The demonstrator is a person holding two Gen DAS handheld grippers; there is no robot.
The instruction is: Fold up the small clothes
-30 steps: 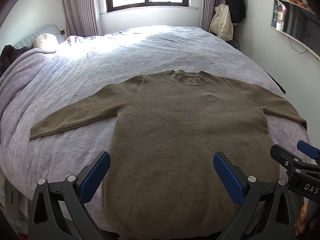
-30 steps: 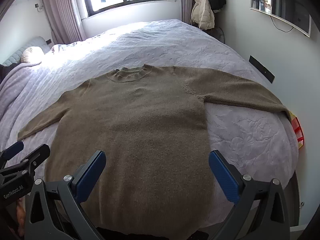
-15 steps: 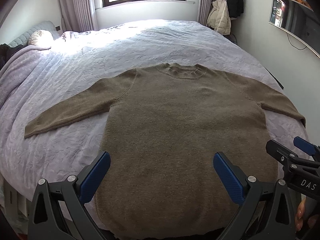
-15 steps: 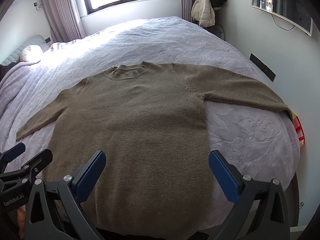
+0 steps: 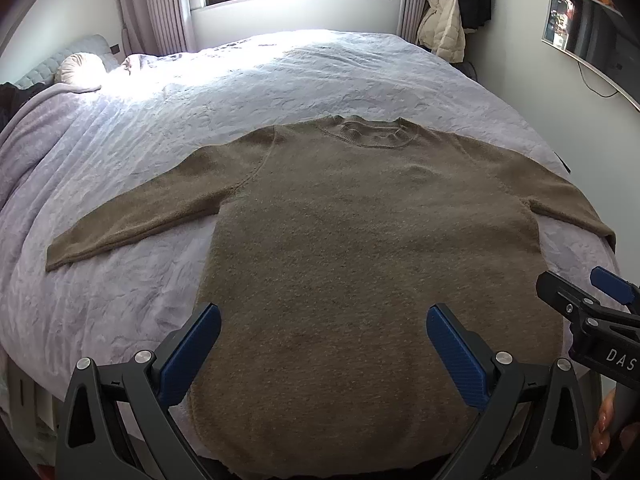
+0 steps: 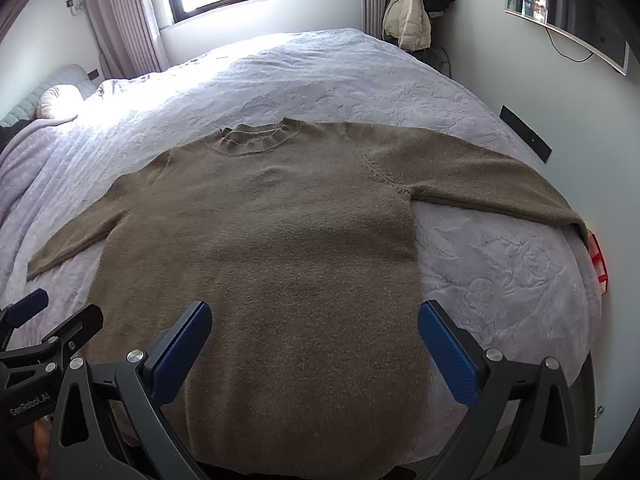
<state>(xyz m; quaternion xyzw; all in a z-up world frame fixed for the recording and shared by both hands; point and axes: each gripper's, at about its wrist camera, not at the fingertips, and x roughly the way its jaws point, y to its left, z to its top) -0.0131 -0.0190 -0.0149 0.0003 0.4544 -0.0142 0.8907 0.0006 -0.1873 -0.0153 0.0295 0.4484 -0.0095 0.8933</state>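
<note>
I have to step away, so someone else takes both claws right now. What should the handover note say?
Left claw: open, empty, above the hem end of the sweater.
Right claw: open, empty, beside it, also near the hem.
Sweater: brown knit, flat on the bed, collar far from you, left sleeve and right sleeve spread out.
Done: laid flat only; no fold made.
Left: fold both sleeves in, then fold the body.
</note>
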